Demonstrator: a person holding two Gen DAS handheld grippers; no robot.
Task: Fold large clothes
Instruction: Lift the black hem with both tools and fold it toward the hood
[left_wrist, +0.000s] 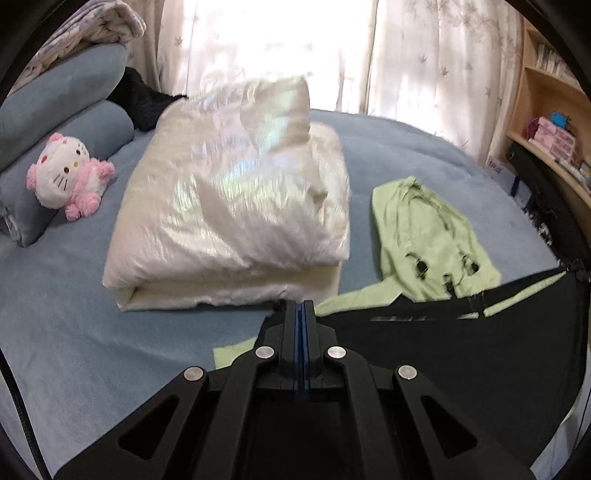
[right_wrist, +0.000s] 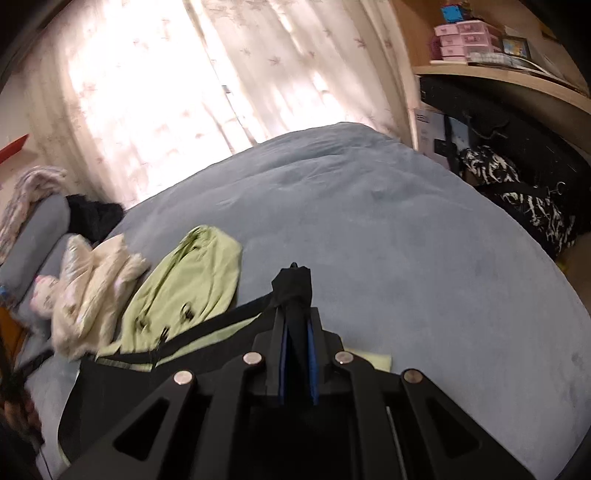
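- Left gripper (left_wrist: 299, 303) and right gripper (right_wrist: 293, 275) each pinch a corner of the black fabric garment (left_wrist: 461, 354), stretched above the blue-grey bed (right_wrist: 388, 229)
- Advice: keep the edge taut and level; lower it evenly, clear of the pale green hoodie (left_wrist: 428, 236)

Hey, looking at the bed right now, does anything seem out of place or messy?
Nothing is damaged or spilled. The green hoodie lies rumpled and askew on the blue bed, partly under the black garment stretched between the left claw and right claw. The cream jacket beside it is folded.
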